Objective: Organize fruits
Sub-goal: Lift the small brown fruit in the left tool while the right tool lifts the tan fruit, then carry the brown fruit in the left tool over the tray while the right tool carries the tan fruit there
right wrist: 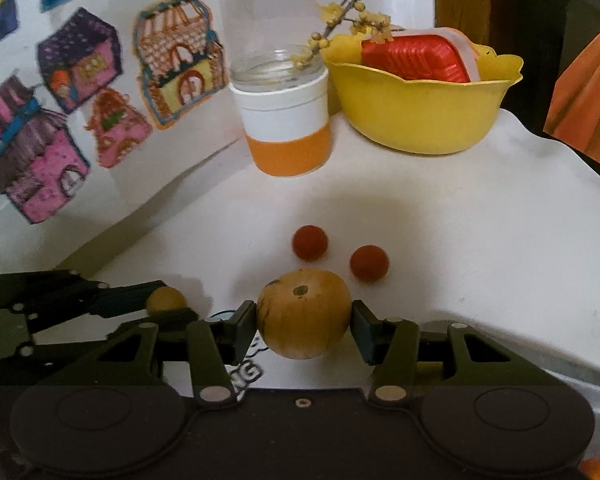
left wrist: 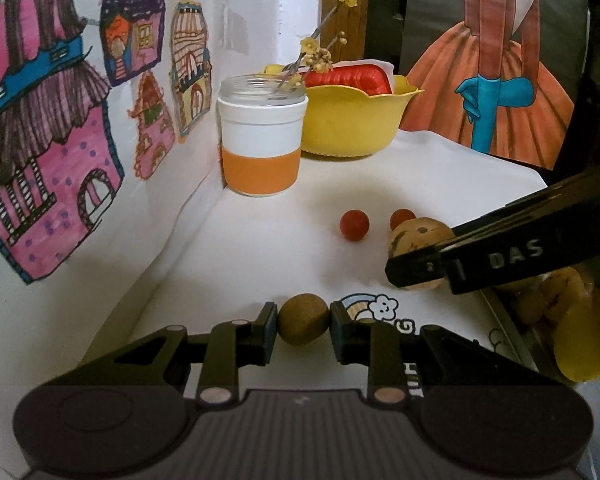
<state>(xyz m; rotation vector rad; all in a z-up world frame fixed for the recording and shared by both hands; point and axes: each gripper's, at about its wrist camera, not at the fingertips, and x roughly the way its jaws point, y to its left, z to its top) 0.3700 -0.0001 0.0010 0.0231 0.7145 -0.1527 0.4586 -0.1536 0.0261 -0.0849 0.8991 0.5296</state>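
Fruit in both claws, mid-transfer step.

Left claw (left wrist: 303,320) is clamped on a small brown-green round fruit (left wrist: 303,319), pads touching it on both sides. It sits low over the white bench (left wrist: 284,240), near the wall with the house drawings (left wrist: 48,152). Can't tell if the fruit is resting on the bench or just lifted.

Right claw (right wrist: 304,320) is closed on a larger tan round fruit (right wrist: 304,314), dark spot facing the camera. Left pad is in contact; right pad looks touching, but the edge is tight. The left view shows this claw from the side with the fruit pinched at its tip.

Two red cherry tomatoes (right wrist: 310,242) are loose on the bench just beyond my right claw, near each other but not touching.

At the back: a yellow bowl (right wrist: 420,120) with a red ridged container (right wrist: 416,60) inside, and beside it a glass jar with an orange band (right wrist: 286,120) holding a flowering twig (right wrist: 348,16). At the right edge of the left view there's a tray or container with more yellowish fruit (left wrist: 556,300), blurry.

My read: pick is done, placement is pending. Destination is probably that right-side pile, sorted by kind, though I'm not certain. Next move calls for a clean lift, keeping the two claws clear of each other since they're close, and avoiding the tomatoes, which will roll if nudged.
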